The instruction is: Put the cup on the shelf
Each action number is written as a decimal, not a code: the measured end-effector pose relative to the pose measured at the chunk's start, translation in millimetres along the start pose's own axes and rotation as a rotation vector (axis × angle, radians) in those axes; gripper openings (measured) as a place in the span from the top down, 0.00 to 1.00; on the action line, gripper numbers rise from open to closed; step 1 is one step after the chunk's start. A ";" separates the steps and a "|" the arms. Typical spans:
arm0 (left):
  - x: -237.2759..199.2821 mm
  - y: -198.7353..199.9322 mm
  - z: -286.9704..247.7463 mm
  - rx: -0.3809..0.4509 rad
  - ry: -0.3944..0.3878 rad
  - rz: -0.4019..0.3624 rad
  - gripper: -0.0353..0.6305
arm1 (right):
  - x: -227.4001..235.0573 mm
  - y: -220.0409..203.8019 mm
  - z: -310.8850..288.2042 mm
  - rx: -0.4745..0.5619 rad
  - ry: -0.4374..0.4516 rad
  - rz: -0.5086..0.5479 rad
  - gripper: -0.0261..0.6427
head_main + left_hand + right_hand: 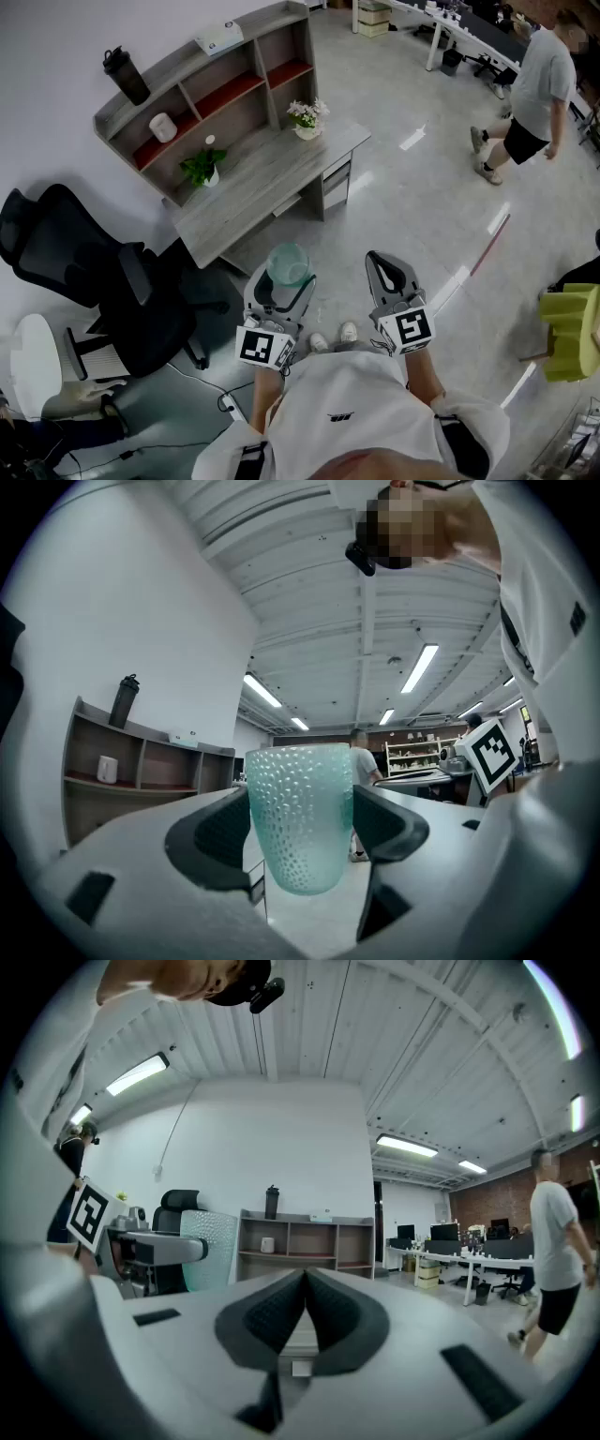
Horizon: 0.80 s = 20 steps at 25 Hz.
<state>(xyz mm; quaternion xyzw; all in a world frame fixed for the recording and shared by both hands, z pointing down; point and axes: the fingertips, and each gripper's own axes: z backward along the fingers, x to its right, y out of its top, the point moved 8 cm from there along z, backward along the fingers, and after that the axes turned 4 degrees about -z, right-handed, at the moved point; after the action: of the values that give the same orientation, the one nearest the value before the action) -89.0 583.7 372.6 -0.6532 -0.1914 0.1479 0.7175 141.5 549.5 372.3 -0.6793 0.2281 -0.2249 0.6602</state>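
A dimpled, translucent teal cup (288, 263) stands upright between the jaws of my left gripper (281, 279), which is shut on it. In the left gripper view the cup (300, 817) fills the middle, with a dark pad pressed against each side. My right gripper (389, 272) is level beside it, shut and holding nothing; its pads meet at a point (305, 1288). The grey shelf (216, 84) with red boards stands on a desk (272, 173) ahead and to the left, some way off. In the right gripper view the cup (208, 1249) shows at the left, the shelf (300, 1241) behind.
A black bottle (126, 75) and a white box (220, 37) sit on the shelf's top, and a white jar (162, 127) in a compartment. Two potted plants (203, 167) (307, 117) stand on the desk. A black office chair (103, 272) is at left. A person (534, 94) walks at far right.
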 end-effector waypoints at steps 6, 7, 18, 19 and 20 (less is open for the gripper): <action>9.9 -4.8 -21.8 -0.023 0.045 -0.016 0.41 | 22.3 -5.1 0.3 0.018 0.022 -0.015 0.91; 12.2 -5.7 -26.4 -0.029 0.053 -0.022 0.41 | 26.1 -5.3 0.2 0.022 0.029 -0.015 0.91; 27.2 -10.0 -70.5 -0.047 0.080 -0.065 0.41 | 63.6 -4.7 -13.1 0.053 0.071 -0.032 0.92; 26.7 -10.7 -74.6 -0.047 0.078 -0.066 0.41 | 67.4 -4.8 -15.6 0.055 0.070 -0.031 0.92; 25.8 -11.0 -78.4 -0.047 0.077 -0.068 0.41 | 70.9 -5.0 -18.3 0.055 0.068 -0.032 0.91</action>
<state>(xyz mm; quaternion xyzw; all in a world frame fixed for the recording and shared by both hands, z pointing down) -29.9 525.5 379.9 -0.6684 -0.1891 0.0933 0.7133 186.8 492.1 378.1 -0.6565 0.2335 -0.2645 0.6667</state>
